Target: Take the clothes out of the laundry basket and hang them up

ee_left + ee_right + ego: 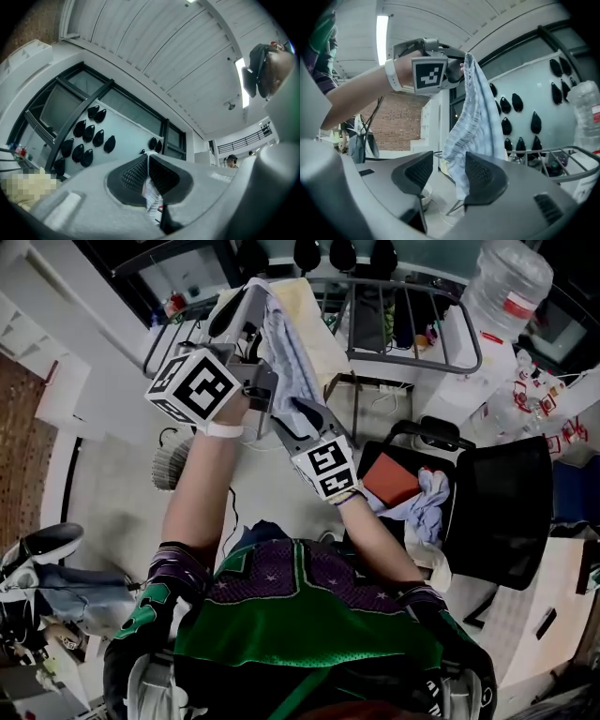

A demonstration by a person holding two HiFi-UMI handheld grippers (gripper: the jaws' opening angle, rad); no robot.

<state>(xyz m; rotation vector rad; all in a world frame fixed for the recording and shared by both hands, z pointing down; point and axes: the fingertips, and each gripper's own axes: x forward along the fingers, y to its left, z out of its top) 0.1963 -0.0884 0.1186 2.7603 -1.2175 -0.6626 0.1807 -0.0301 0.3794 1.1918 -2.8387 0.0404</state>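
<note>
Left gripper [148, 161] is clamped shut on the striped garment [151, 197]. In the left gripper view a bit of the fabric is pinched between the black pads [133, 176] and pokes out toward 6 o'clock, w/ the gripper pointing up at the ceiling and windows.

In the head view the left gripper [251, 298] sits at about 11 o'clock, held high. The striped garment [286, 352] hangs from its tips, running toward 5 o'clock down to the right gripper [298, 418].

Right gripper [449, 173] is wide open, nothing pinched. In the right gripper view the striped garment [473, 122] hangs from 12 o'clock, where the left gripper [459, 65] grips its top. The bottom hem drops just beyond the jaws, showing in the gap and going behind the pad on the 3 o'clock side. Can't tell if the hem touches that pad, but the pads aren't pressing on it.

Drying rack [412, 320] is at 1 o'clock in the head view, right behind the garment, w/ a pale yellow cloth [314, 315] draped over its near end. Black laundry basket [506, 507] is at 4 o'clock, well apart from both grippers, w/ leftover clothes [424, 507] and a red item [392, 479] in it. Big water bottle [506, 282] is at 2 o'clock, past the rack.
</note>
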